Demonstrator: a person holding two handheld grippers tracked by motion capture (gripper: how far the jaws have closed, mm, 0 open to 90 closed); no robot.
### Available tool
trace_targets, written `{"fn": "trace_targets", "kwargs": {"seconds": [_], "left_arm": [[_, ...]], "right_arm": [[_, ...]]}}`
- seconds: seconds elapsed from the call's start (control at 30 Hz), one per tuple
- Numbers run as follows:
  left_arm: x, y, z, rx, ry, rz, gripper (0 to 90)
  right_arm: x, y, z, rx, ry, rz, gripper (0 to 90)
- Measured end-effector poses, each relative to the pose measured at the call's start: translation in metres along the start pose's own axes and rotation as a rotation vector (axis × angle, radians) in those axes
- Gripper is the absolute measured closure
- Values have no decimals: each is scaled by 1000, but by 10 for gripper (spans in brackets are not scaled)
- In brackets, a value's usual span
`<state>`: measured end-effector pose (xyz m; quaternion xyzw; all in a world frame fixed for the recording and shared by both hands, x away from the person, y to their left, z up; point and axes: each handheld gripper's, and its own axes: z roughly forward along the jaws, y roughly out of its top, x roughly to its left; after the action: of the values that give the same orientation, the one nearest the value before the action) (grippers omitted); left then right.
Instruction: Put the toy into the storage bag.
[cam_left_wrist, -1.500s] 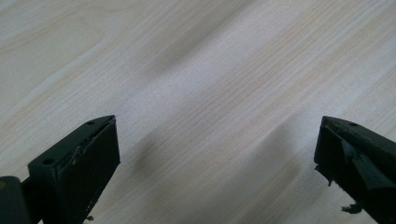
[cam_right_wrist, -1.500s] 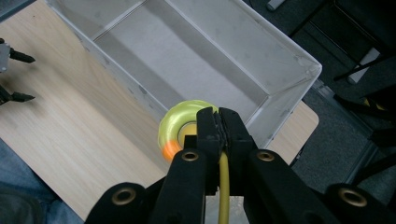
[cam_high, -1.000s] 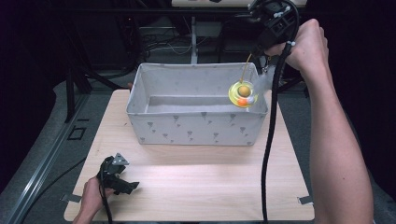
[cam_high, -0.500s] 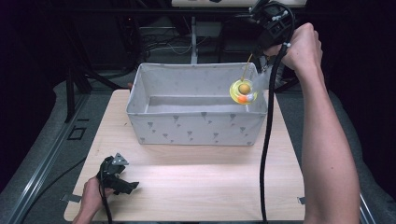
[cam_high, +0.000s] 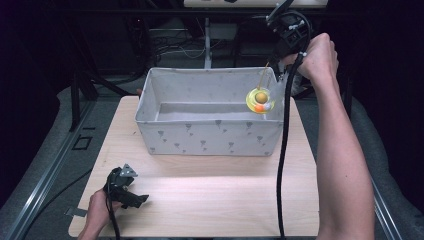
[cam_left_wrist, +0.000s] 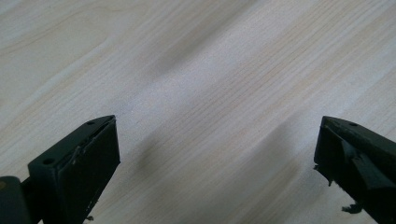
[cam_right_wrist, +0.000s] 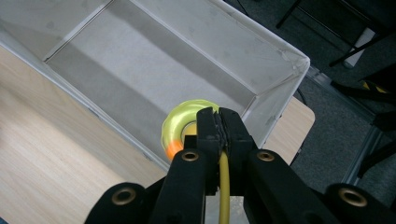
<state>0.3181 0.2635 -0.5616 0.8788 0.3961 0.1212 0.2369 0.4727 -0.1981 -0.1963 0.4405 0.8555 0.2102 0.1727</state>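
Right gripper view: right gripper (cam_right_wrist: 218, 122) pinches a yellow stick (cam_right_wrist: 224, 186) with ring toy (cam_right_wrist: 180, 127) over the fabric bin (cam_right_wrist: 275, 70), frame centre; left gripper (cam_left_wrist: 217, 154) jaws spread.

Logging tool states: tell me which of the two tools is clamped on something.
The right tool, raised at the fabric bin's right end: its jaws are shut on the yellow stick carrying the yellow ring toy. The left tool rests open on the wooden table.

Light wooden tabletop (cam_high: 210, 200), grain running lengthwise, resting on grey carpeted floor (cam_high: 45, 130). Dark metal frame rails (cam_high: 45, 175) flank its left side; tangled cables (cam_high: 175, 42) lie behind, beyond the far edge.
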Motion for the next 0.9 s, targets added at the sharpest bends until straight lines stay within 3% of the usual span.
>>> {"fn": "trace_targets", "kwargs": {"seconds": [0.9], "left_arm": [[1, 0, -1, -1, 0, -5, 4]], "right_arm": [[-6, 1, 35, 28, 7, 0, 885]]}}
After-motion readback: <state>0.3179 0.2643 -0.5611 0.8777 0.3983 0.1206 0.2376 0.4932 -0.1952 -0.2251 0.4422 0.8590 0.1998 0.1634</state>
